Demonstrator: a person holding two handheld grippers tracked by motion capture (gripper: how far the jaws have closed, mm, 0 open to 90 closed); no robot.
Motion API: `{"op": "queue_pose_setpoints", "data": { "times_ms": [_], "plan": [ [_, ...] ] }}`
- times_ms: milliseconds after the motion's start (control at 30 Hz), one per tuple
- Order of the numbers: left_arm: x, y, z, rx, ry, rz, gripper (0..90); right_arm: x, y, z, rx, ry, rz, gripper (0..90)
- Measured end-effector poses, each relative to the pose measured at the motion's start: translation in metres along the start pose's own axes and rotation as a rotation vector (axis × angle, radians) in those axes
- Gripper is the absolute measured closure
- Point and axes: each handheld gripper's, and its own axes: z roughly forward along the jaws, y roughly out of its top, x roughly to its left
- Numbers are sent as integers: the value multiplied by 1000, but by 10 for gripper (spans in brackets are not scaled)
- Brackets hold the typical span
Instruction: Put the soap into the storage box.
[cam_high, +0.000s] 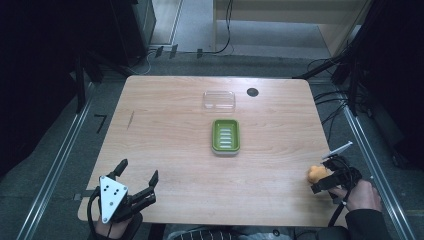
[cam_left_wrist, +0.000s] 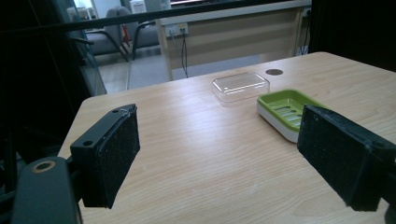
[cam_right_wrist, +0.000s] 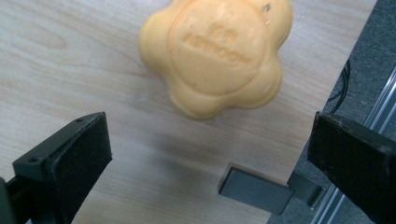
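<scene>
While I look down from the high view, my left gripper (cam_high: 138, 173) sits at the near left corner of the wooden table (cam_high: 170, 150), held low in a hand (cam_high: 112, 227) that enters from the bottom edge. Its jaws point toward the far side and stand wide apart, with nothing between them. A grey three-cornered plate (cam_high: 110, 198) rides on top of it.

My right gripper (cam_high: 331, 172) is at the near right edge of the table, held by a hand (cam_high: 362, 196) in a dark sleeve. It tilts down toward the tabletop, and its jaws are spread wide. An orange, flower-shaped soap (cam_high: 317, 174) lies on the wood just left of it. From the right gripper view, the soap (cam_right_wrist: 215, 56) rests flat on the table ahead of the two pads (cam_right_wrist: 79, 163), centred between them but not touched by either. Raised lettering shows on its top face, too blurred to read.

Near the table's middle sits a green soap dish (cam_high: 225, 135), well apart from both grippers. Just beyond it, toward the far edge, lies a clear plastic lid (cam_high: 219, 99). A small dark round spot (cam_high: 252, 92) is to the right of the lid.
</scene>
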Motion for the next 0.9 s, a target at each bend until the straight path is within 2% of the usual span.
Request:
{"op": "queue_pose_setpoints", "data": {
  "times_ms": [233,433,500,667,767,900],
  "plan": [
    [0,0,0,-1,-1,-1,136,1,7,1,9,-9,-17,16],
    [0,0,0,-1,-2,1,136,1,12,3,0,-4,-56,148],
    [0,0,0,-1,-1,0,137,0,14,5,14,-7,-64,154],
    [0,0,0,1,-1,2,136,-2,18,8,28,-13,-79,251],
    [0,0,0,1,-2,2,137,-1,21,10,27,-17,-102,286],
    [0,0,0,1,-3,2,137,-1,23,13,44,-18,-109,325]
  ]
}}
